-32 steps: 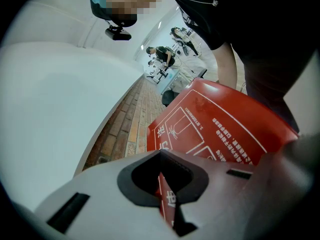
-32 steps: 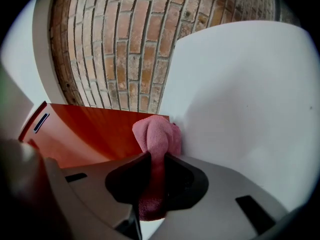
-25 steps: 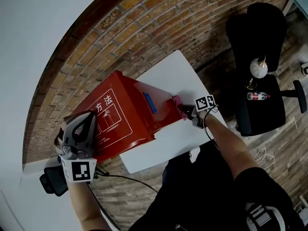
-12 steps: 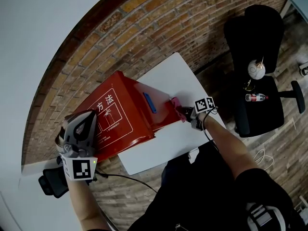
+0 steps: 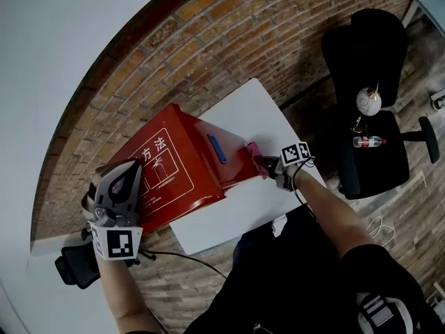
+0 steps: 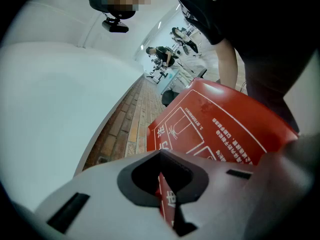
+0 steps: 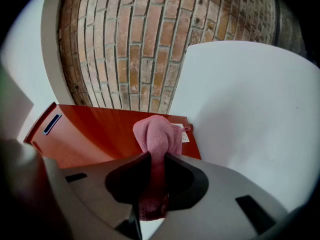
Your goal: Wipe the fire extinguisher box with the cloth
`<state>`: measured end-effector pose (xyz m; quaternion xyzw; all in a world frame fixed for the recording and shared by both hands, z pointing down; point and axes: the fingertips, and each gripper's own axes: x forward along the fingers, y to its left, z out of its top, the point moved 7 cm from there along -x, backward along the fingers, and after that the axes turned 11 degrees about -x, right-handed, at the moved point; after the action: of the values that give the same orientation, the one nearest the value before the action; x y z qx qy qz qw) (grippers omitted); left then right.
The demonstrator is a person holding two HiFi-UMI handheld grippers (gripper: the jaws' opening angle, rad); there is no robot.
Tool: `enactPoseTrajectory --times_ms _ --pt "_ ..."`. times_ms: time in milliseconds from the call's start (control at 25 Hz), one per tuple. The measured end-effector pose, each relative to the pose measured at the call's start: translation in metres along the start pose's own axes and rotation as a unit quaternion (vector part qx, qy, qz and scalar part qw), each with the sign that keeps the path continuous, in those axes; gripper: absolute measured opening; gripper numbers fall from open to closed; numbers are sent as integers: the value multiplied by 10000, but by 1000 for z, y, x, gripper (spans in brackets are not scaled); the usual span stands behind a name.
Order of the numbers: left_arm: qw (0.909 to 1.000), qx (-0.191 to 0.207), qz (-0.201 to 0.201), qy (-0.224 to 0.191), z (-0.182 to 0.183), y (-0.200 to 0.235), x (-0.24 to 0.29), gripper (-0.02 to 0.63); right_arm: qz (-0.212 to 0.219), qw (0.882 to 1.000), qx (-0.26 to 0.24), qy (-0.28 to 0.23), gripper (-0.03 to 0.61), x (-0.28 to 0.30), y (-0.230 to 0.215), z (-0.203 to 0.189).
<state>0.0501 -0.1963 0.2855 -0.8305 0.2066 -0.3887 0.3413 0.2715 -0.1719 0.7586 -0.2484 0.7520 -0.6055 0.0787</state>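
We see the red metal fire extinguisher box (image 5: pixel 188 158) on the left part of the white rectangular table (image 5: pixel 259 108). It is tipped so that its white-printed face looks up and towards the near left. The red brick wall (image 5: pixel 229 33) runs just behind the table's far edge.

The left gripper (image 5: pixel 125 174) lies over the near left part of that printed face. Its tongs are drawn fully together with nothing clamped between them, and through the thin slit between them we see only the box's red paint and a white character beneath. We judge that it is placed there as a brace, so the light box does not slide or rock while the other side is rubbed. We cannot tell whether it truly presses on the metal.

The right gripper (image 5: pixel 265 164) reaches in from the near right. Its tongs are closed tight on the pink knitted cloth (image 7: pixel 157 134), which is bunched into a rounded pad that sticks out past the tips. The pad sits at the box's right-hand top corner, beside a small white label (image 7: pixel 185 135) and well apart from the blue slot handle (image 5: pixel 217 149) on the same side panel. We think the cloth is held bunched and forward so that only fabric meets the paint, not the hard tongs.

We take the wiping to be under way along this upper edge, with the broad printed face not yet covered.
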Motion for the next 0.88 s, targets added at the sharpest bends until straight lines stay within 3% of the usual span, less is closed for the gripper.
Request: enactPoseTrajectory --times_ms 880 --pt "10000 12 9 -11 1 1 1 28 94 9997 -77 -191 87 -6 23 4"
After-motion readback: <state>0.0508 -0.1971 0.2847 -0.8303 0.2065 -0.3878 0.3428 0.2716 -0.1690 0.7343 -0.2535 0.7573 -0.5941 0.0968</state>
